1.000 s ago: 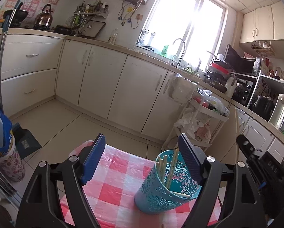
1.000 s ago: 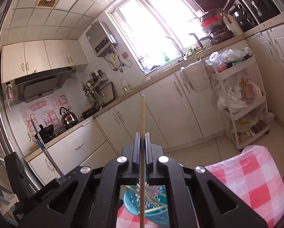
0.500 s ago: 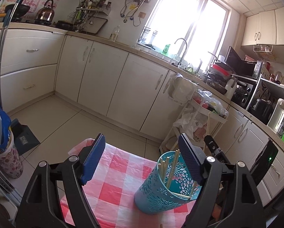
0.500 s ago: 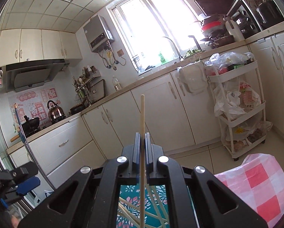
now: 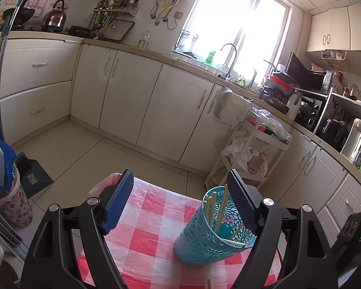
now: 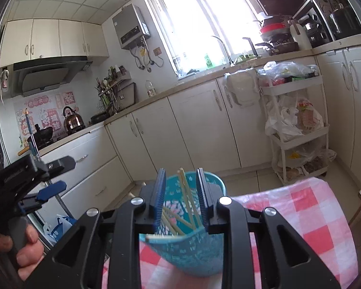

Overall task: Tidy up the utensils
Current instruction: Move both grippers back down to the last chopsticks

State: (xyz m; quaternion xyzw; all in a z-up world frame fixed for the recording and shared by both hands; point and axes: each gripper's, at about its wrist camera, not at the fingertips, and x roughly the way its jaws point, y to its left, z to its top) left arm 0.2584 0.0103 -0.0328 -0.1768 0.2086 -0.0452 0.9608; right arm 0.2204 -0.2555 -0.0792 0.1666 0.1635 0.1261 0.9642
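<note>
A teal perforated utensil holder stands on a red-and-white checked tablecloth and holds several pale wooden chopsticks. My left gripper is open and empty, with its right finger beside the holder's rim. In the right wrist view my right gripper is open and empty just above the holder, whose chopsticks stand between the fingers. One chopstick tip lies on the cloth in front of the holder.
White kitchen cabinets run along the walls. A white trolley with bags stands behind the table. A floral bin with a blue bag stands at the left. The left hand-held gripper shows in the right wrist view.
My right gripper has opened and let go of the chopstick it held upright; the chopstick now stands in the holder. The right gripper has come down close over the holder.
</note>
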